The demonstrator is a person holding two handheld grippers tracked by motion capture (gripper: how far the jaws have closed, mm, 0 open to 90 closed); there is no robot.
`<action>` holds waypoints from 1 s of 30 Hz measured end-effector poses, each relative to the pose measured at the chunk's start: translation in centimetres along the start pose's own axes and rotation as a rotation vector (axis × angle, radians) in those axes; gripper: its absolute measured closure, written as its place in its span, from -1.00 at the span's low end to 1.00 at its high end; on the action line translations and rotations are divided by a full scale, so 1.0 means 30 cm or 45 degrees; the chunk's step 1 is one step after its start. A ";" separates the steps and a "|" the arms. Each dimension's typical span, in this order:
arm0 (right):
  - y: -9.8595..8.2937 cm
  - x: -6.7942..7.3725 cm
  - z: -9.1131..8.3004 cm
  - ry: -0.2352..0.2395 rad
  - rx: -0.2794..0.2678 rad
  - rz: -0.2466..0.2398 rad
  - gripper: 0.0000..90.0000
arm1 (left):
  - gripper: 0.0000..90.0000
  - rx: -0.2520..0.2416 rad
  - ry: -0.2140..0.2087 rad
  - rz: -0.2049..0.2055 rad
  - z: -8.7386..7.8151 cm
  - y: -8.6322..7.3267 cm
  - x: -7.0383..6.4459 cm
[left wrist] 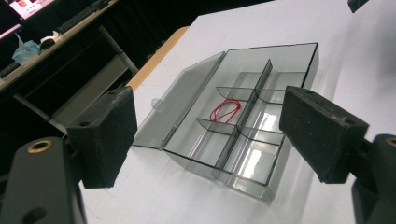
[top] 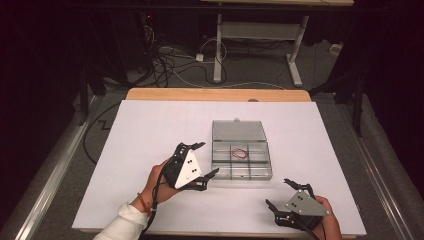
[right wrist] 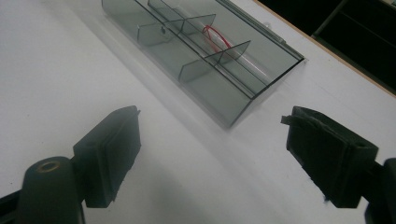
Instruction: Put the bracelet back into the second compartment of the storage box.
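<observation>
From the high view, a clear plastic compartment box (top: 242, 162) lies on the white surface (top: 150, 130) with its hinged lid (top: 238, 130) folded flat away from the person, so every cell is reachable from above. A thin red rubber band (top: 239, 152) rests in a middle cell of the far row. The left tool (top: 196, 162) sits just beside the box's left wall, jaws spread wide, seemingly placed to steady or reach into the box. The right tool (top: 282, 192) rests near the person's edge, apart from the box, jaws also spread, probably waiting its turn.

In the left gripper view, the tool's two black padded jaws stand far apart with nothing between them, framing the open box (left wrist: 238, 126); the red band (left wrist: 225, 111) lies loosely looped against a divider, well ahead of the pads.

In the right gripper view, the jaws are likewise parted and empty above bare surface (right wrist: 70, 70). The box (right wrist: 196, 56) lies ahead, its near wall facing the tool, with the band (right wrist: 215, 36) visible beyond a divider.
</observation>
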State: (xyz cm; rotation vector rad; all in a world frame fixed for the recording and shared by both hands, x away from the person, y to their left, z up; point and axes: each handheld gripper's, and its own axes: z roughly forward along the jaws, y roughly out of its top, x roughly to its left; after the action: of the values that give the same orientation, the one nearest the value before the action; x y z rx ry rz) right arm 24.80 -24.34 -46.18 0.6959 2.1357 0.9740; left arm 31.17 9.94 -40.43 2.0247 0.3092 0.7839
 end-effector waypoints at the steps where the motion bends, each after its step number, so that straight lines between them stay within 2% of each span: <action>1: 0.000 0.000 0.000 0.001 -0.001 0.000 -0.59 | -0.60 -0.003 0.000 -0.003 -0.005 -0.003 -0.001; 13: 0.003 -0.001 -0.005 -0.002 -0.007 0.001 -0.59 | -0.60 -0.008 -0.007 -0.013 -0.048 -0.044 -0.021; 30: 0.003 0.000 -0.007 -0.001 -0.008 -0.004 -0.59 | -0.60 0.013 0.039 -0.002 -0.111 -0.116 -0.039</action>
State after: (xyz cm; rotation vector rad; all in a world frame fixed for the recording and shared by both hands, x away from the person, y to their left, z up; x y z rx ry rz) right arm 24.65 -24.38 -46.01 0.6897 2.1317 0.9785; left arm 28.45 13.51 -42.51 2.0234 0.3331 0.8146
